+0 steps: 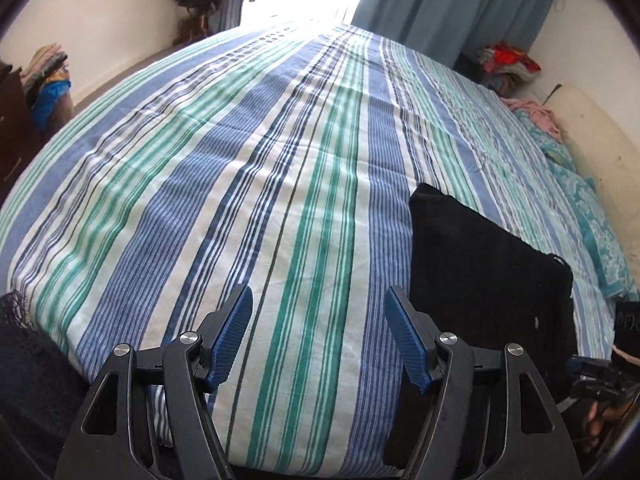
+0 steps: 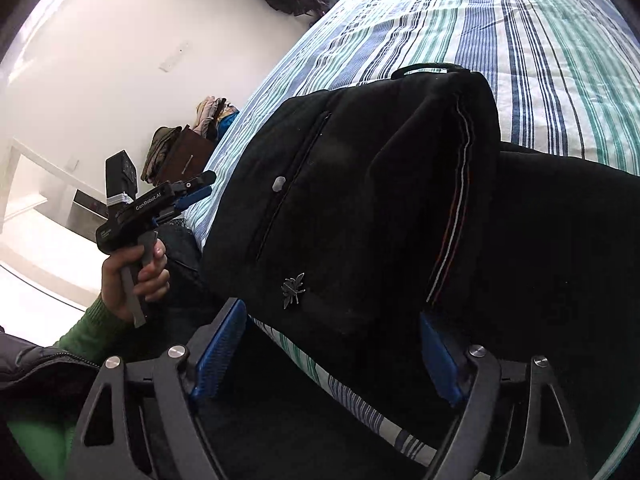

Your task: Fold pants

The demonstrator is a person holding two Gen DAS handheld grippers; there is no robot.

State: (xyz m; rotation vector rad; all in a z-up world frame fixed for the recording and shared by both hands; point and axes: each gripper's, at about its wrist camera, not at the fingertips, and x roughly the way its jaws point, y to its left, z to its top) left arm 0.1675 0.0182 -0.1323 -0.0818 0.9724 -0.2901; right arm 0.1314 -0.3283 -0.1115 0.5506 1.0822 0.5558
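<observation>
Black pants (image 1: 484,264) lie folded on the striped bedspread (image 1: 256,168), to the right of my left gripper (image 1: 318,320). That gripper is open and empty above the bed's near edge. In the right wrist view the pants (image 2: 360,200) fill the middle, with a pocket slit, a small insect emblem and a red-white side stripe. My right gripper (image 2: 336,344) is open, its blue pads either side of the pants' near edge, not closed on it. The left gripper (image 2: 188,196) also shows there, held in a hand off the bed's side.
Turquoise patterned pillows (image 1: 592,216) and a cream cushion (image 1: 600,148) line the bed's right side. Piled clothes (image 1: 508,64) sit at the far right corner, more clothes (image 1: 48,76) on dark furniture at left. A blue curtain (image 1: 452,4) hangs behind.
</observation>
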